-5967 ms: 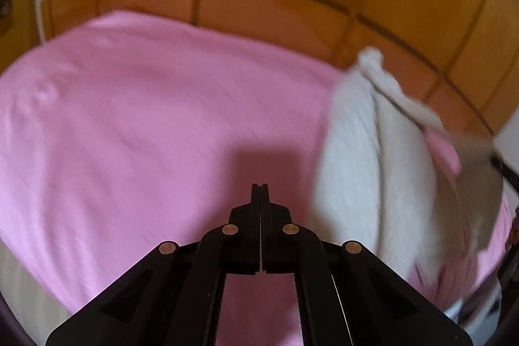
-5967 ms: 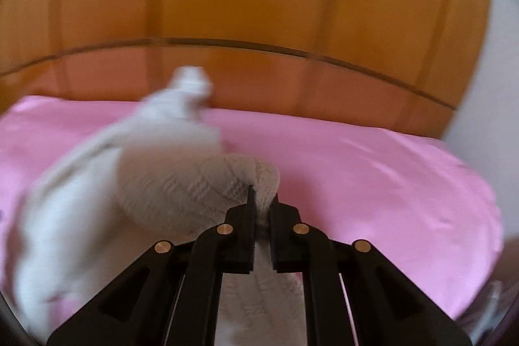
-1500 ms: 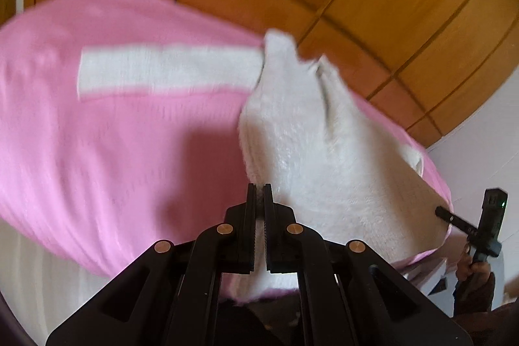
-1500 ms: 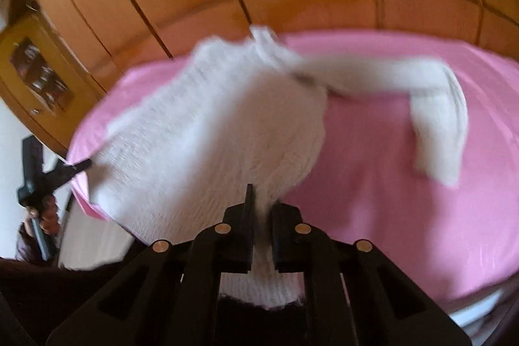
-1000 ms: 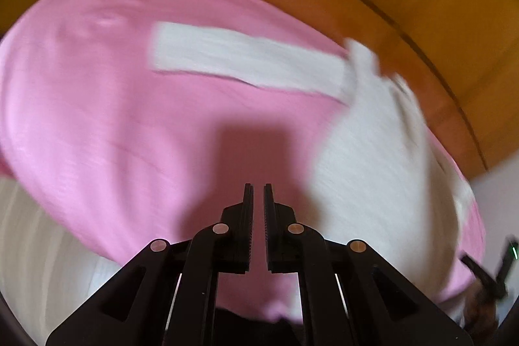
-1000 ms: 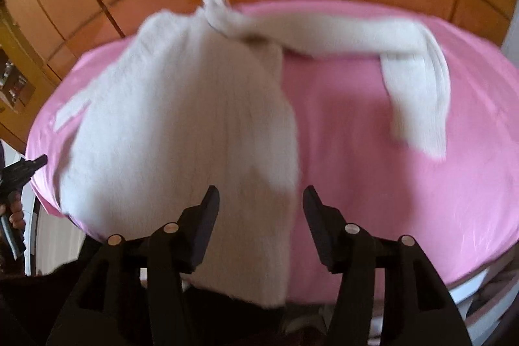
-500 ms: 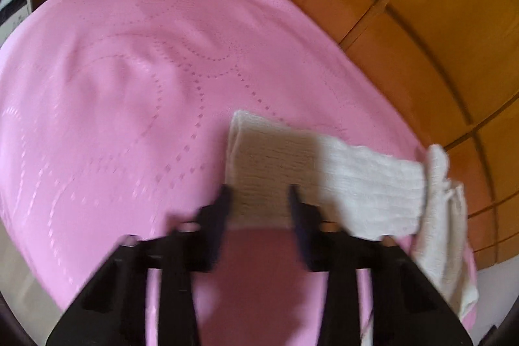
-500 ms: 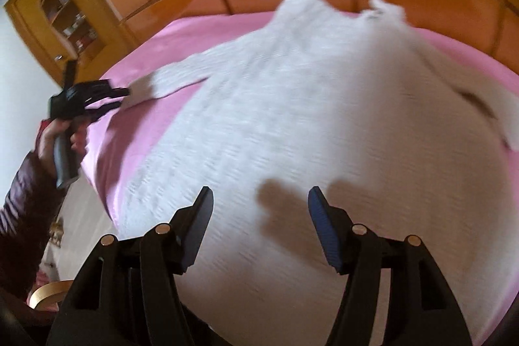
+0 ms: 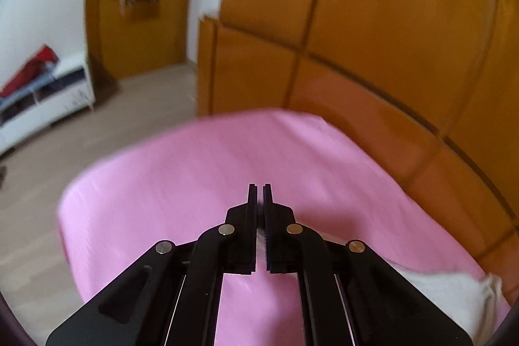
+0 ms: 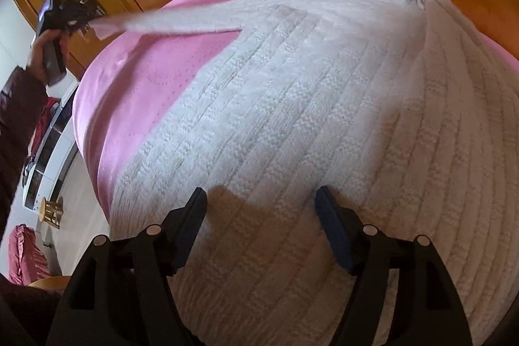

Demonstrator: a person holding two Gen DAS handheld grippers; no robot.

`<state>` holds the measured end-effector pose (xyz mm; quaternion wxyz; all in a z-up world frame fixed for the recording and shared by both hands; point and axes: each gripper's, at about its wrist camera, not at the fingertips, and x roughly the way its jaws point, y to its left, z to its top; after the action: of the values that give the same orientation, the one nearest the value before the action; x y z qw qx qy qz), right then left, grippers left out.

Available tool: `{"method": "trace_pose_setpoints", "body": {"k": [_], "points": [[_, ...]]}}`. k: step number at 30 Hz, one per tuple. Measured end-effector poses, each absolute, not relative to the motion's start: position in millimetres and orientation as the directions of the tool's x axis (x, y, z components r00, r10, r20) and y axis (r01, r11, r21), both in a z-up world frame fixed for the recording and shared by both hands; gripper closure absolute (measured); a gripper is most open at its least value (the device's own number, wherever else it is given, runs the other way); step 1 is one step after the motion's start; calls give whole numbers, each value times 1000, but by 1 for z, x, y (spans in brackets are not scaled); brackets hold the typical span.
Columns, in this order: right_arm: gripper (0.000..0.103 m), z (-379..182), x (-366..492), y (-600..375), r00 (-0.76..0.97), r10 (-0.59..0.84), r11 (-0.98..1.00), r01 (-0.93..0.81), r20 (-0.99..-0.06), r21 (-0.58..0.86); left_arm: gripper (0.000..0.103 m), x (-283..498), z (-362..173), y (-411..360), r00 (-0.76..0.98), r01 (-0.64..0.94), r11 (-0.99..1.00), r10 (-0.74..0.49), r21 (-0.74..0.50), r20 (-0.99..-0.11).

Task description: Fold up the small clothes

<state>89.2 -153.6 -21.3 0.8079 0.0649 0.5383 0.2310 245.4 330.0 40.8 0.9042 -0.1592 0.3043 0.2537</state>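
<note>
A white knitted sweater (image 10: 308, 106) lies spread flat on the pink bed (image 10: 136, 77). My right gripper (image 10: 261, 203) is open and empty, hovering just above the sweater's body. My left gripper (image 9: 258, 193) is shut on the end of the sweater's left sleeve (image 10: 155, 20) and holds it stretched out, lifted above the bed's far left side. In the left wrist view only a strip of the sleeve (image 9: 454, 291) shows, trailing back at the lower right. The left gripper also shows in the right wrist view (image 10: 81, 17), held by a hand.
Wooden wardrobe panels (image 9: 373, 21) rise behind the bed (image 9: 194, 177). A white low shelf unit (image 9: 42, 99) and open floor lie left of the bed. A small wooden stool (image 10: 52, 211) stands on the floor.
My left gripper closed on the sleeve's end and lifted it, swinging left off the bed surface. My right gripper stayed open and moved a little closer over the sweater.
</note>
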Motion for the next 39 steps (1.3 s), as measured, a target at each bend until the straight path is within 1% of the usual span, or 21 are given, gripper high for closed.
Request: {"method": "trace_pose_setpoints", "body": {"k": [3,5,8,9,10,11,12,14,17,18,19,20,22,23,26,28,30,31,34,36,39], "points": [[27,-23,91,-149,314,428,890,-309,-848,335,101,265,36,331,647,-584,810,426,-51,-632],[26,-23,90,-146,316,411,895,-318,-855,313,101,275,23,327,632,-572,817,382,-74,-675],[24,-23,87,-143,322,402,898,-323,-857,300,100,266,-1,316,635,-549,818,274,-173,-723],[23,-23,88,-144,323,402,898,-322,-857,300,90,261,-7,311,635,-526,830,241,-184,-734],[22,-23,88,-143,324,400,898,-323,-857,297,85,258,-14,305,635,-498,844,197,-201,-747],[22,-23,89,-142,325,398,898,-326,-858,294,77,248,-22,293,641,-441,860,102,-257,-760],[22,-23,89,-142,326,399,898,-329,-857,293,73,240,-28,284,648,-384,870,16,-308,-762],[21,-24,88,-142,331,404,896,-330,-853,296,72,219,-38,256,639,-269,887,-128,-376,-758],[21,-23,84,-146,340,407,896,-328,-848,299,72,170,-54,192,560,-46,888,-357,-458,-747],[21,-21,84,-145,341,410,896,-325,-846,303,72,158,-57,178,540,-13,883,-389,-470,-746],[25,-19,83,-148,341,420,893,-319,-841,316,72,139,-60,155,515,31,883,-416,-469,-750],[30,-16,83,-153,344,430,892,-306,-835,333,72,132,-61,147,511,50,881,-427,-470,-746],[51,-11,83,-168,347,444,891,-269,-826,365,72,105,-62,113,496,111,877,-457,-468,-738],[54,-8,82,-180,352,450,891,-242,-821,384,72,105,-63,106,502,125,887,-443,-445,-742],[55,12,73,-244,460,370,925,-106,-807,364,72,86,-58,65,527,180,887,-452,-426,-720],[55,25,62,-285,518,305,937,-12,-800,349,72,94,-58,56,535,201,890,-449,-409,-716],[55,39,46,-338,577,178,950,112,-797,293,58,96,-58,28,516,240,889,-457,-390,-725],[55,42,38,-363,592,102,951,178,-799,253,57,99,-58,20,516,248,892,-452,-378,-728],[54,39,14,-432,570,-82,903,389,-818,181,57,102,-60,-6,506,286,895,-443,-341,-740],[54,31,1,-461,546,-157,876,461,-823,139,56,100,-58,-16,518,302,905,-419,-299,-746],[54,12,-4,-475,511,-145,882,456,-847,124,57,101,-61,-35,497,333,907,-403,-259,-769]]}}
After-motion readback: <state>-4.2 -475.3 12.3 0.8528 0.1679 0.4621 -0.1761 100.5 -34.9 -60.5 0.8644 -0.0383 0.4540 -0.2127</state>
